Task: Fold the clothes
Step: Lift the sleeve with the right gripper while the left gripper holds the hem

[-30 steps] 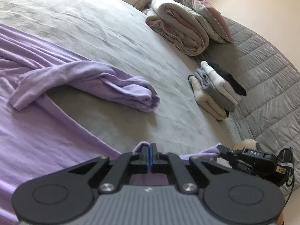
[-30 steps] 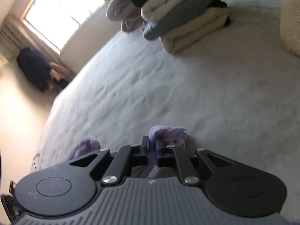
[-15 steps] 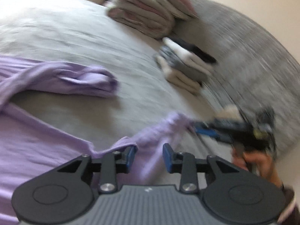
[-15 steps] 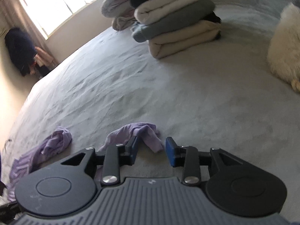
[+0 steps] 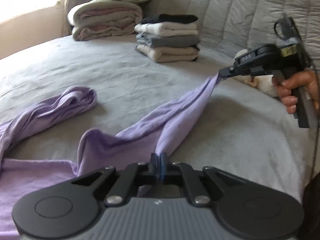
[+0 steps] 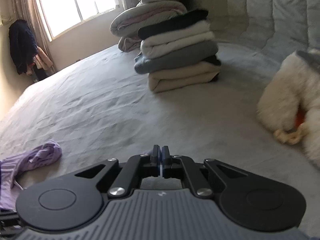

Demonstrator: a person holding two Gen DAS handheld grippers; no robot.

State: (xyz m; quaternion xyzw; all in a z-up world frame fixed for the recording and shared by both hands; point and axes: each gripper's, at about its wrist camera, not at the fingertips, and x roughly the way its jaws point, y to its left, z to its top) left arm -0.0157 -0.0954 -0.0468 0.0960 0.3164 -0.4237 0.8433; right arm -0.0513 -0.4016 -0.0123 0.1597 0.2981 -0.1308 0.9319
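1. Our left gripper (image 5: 159, 158) pinches the purple shirt (image 5: 172, 112), bottom centre.
2. Our right gripper (image 5: 221, 74), right of frame, clamps its far end, lifted off the bed (image 5: 124, 68).
3. Folded stack (image 5: 168, 38) sits upper centre.

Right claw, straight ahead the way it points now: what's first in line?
Probably the folded stack. The right claw, shut on the purple shirt, points across bare bed towards it, maybe just left of it. The plush toy sits well off to the right. Depth is unclear.
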